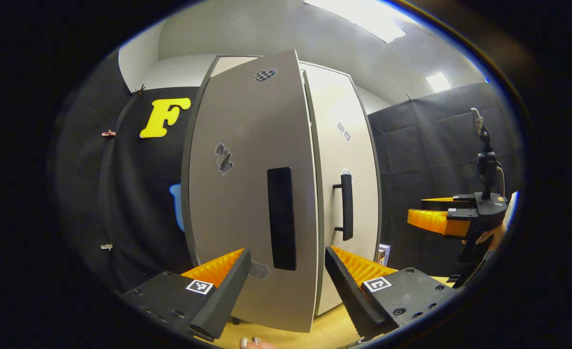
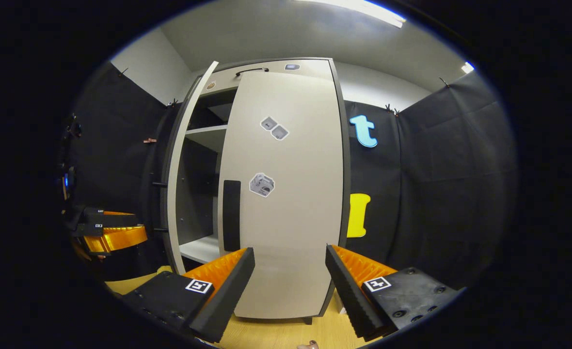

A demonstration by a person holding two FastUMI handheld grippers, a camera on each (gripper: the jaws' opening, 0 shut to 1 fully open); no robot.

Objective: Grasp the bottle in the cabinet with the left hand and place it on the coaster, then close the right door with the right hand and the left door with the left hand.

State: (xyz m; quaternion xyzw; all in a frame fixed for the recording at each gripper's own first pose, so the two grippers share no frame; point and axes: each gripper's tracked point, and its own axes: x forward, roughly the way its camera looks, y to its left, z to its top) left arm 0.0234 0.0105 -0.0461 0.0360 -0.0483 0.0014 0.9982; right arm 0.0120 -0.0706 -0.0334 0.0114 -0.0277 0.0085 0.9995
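Observation:
The cabinet's left door [image 1: 247, 194] swings partly open and faces me in the left gripper view, its black handle [image 1: 281, 218] near its right edge. My left gripper [image 1: 288, 257] is open and empty, framing the handle's lower end; whether it touches is unclear. The right door [image 1: 346, 145] lies shut, with its handle [image 1: 347, 207] in profile. In the right gripper view my right gripper [image 2: 291, 254] is open and empty before the shut right door [image 2: 291, 194]. The left door [image 2: 177, 179] shows edge-on, with bare shelves [image 2: 201, 247] behind it.
The cabinet stands on a wooden table [image 1: 325, 325]. A small box [image 1: 384, 253] sits by the cabinet's right side. The right gripper [image 1: 414, 211], held by a hand [image 1: 489, 236], hovers at the right. The left gripper [image 2: 143, 225] hangs left of the open door. Black cloth walls surround the booth.

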